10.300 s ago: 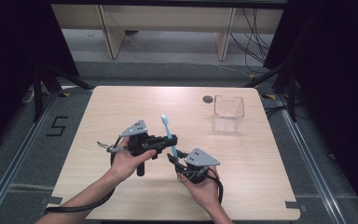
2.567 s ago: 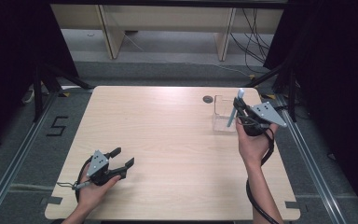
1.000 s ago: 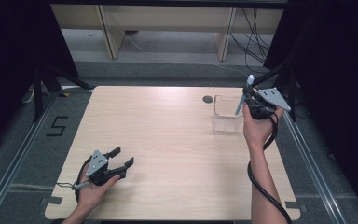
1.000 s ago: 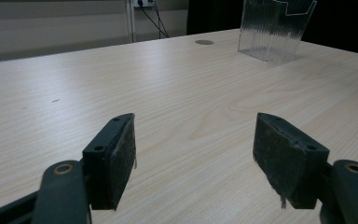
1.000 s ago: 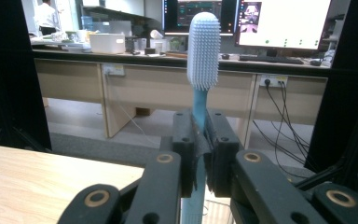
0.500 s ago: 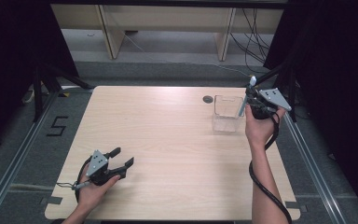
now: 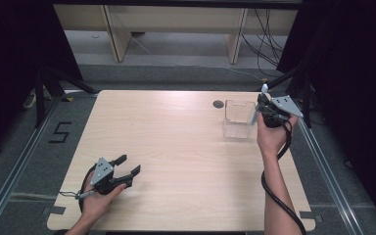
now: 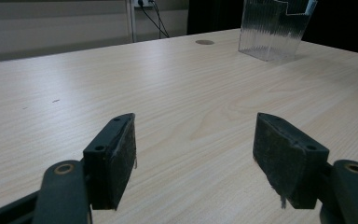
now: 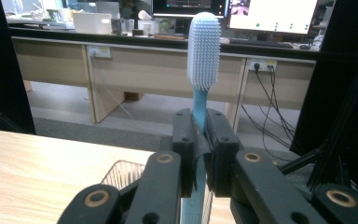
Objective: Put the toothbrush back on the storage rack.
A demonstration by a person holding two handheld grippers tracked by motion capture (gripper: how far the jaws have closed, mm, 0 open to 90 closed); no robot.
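Fingers of right gripper [image 9: 199, 154] clamp the pale blue plastic toothbrush [image 9: 203, 51] by its handle, long axis upright, bristles up, directly over the clear ribbed plastic cup [image 7: 238, 119]. Left gripper [image 8: 205, 154] spread, empty, well apart.

The toothbrush [image 9: 203, 51] stands upright above the clear container [image 7: 238, 119], at the table's [image 7: 176, 147] far right.

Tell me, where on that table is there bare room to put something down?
Almost everywhere: the table is bare between the left gripper near the front edge and the clear box at the far right. Only that corner is crowded, with the right gripper holding a toothbrush.
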